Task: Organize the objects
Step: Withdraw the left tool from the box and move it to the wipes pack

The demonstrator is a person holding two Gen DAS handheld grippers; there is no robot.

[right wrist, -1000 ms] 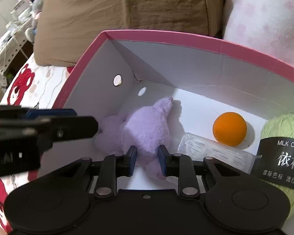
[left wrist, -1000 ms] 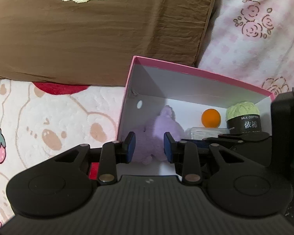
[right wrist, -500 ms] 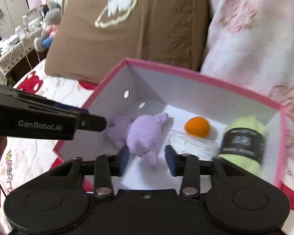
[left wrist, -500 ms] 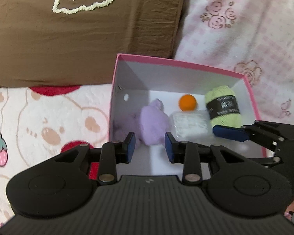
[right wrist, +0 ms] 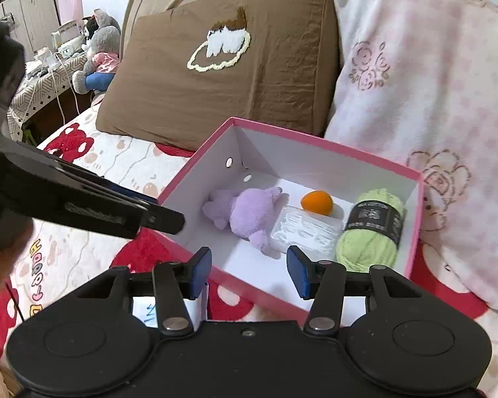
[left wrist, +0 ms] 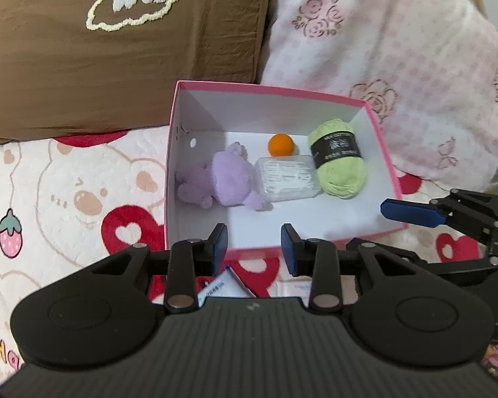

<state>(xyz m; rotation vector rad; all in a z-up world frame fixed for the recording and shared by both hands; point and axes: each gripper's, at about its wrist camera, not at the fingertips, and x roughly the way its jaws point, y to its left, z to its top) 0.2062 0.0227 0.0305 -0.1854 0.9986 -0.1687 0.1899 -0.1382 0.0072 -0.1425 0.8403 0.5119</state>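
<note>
Centre frame, pink box (left wrist: 386, 169) holds plush (left wrist: 225, 179), yarn (left wrist: 340, 162); right tongs (right wrist: 249, 270) opening, left tongs (left wrist: 254, 245) apart, both empty.

The box (left wrist: 275, 88) has a pink rim and outside and a white inside. In it lie a lilac plush toy (left wrist: 227, 179), an orange ball (left wrist: 281, 145), a clear plastic case (left wrist: 289, 177) and a pale green yarn skein (left wrist: 340, 169) with a black band. The brown pillow (left wrist: 116, 49) bears a cream and white embroidered cloud. The blanket (left wrist: 398, 53) is pink-and-white check with roses. The bedspread (left wrist: 66, 192) is cream with bears, red hearts and 1 pink strawberry.
</note>
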